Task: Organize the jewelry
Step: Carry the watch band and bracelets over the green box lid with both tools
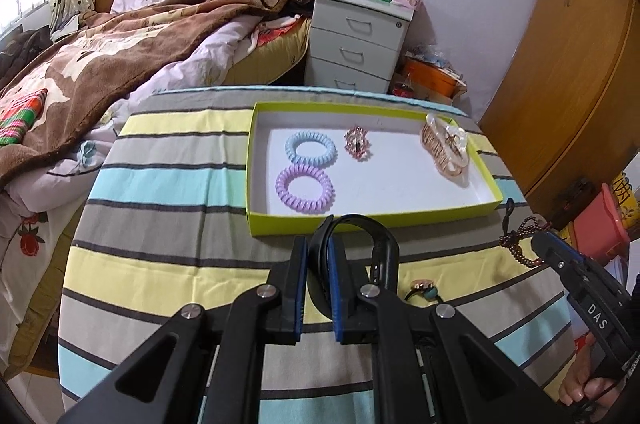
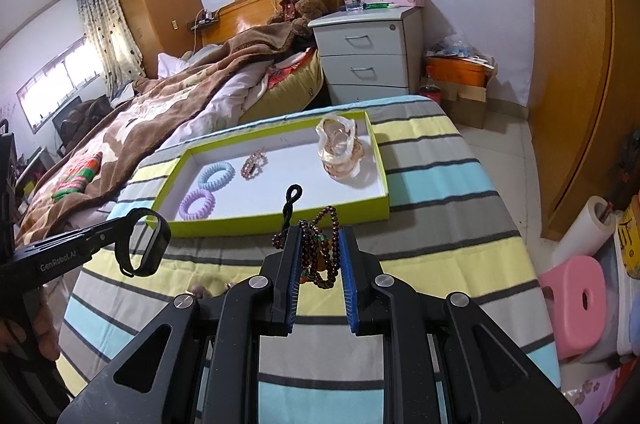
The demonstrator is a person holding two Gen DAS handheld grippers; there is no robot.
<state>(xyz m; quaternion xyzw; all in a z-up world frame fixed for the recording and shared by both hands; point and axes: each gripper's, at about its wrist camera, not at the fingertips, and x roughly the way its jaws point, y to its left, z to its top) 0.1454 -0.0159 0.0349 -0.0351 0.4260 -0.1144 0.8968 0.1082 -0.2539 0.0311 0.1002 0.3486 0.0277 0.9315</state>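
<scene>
A lime-edged white tray (image 1: 360, 220) (image 2: 280, 224) lies on the striped table. In it are a blue coil hair tie (image 1: 310, 147), a purple coil hair tie (image 1: 304, 188), a pink sparkly clip (image 1: 357, 143) and a peach claw clip (image 1: 444, 144) (image 2: 340, 148). My left gripper (image 1: 318, 252) is shut on a black wristband (image 1: 380, 256) (image 2: 142, 242), held above the table just before the tray's near edge. My right gripper (image 2: 320, 244) is shut on a dark brown bead bracelet (image 2: 324, 248) (image 1: 520, 244) with a black cord loop, lifted near the tray's near right side.
A small ring with a teal stone (image 1: 424, 288) lies on the striped cloth (image 1: 180, 264) behind the wristband. A bed with a brown blanket (image 1: 120, 44) is to the left, a white nightstand (image 1: 356, 44) beyond the table, a pink stool (image 2: 576, 300) at right.
</scene>
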